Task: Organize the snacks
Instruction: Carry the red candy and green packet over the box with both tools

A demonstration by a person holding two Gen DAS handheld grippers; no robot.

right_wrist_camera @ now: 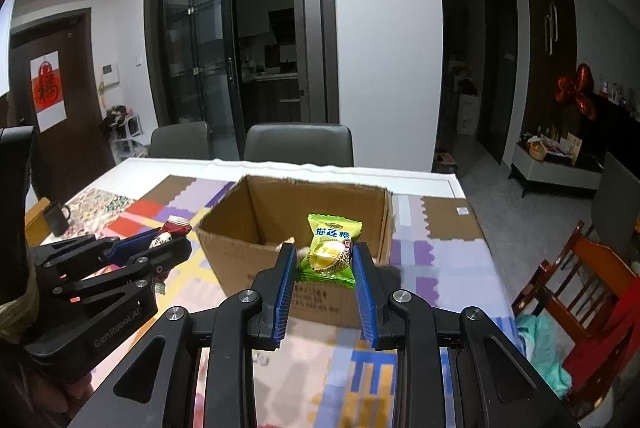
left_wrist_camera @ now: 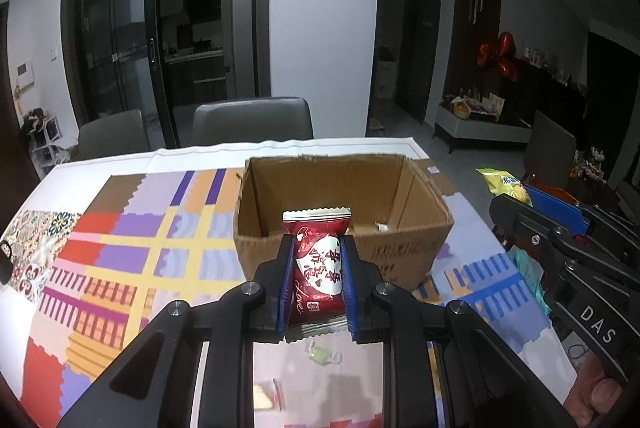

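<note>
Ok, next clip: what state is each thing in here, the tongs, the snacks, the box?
Left tongs: shut on the red heart-print snack packet, held in front of the box.
Right tongs: shut on the green durian candy packet, held at the box's near wall.
Brown cardboard box: open-topped, upright on the patchwork tablecloth.
Small wrapped candy: lying loose on the cloth.
Dark mug: upright.

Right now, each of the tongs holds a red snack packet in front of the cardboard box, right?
Not quite. Only the left tongs hold a red packet. The right wrist view shows the right tongs holding a green packet before the cardboard box.
</note>
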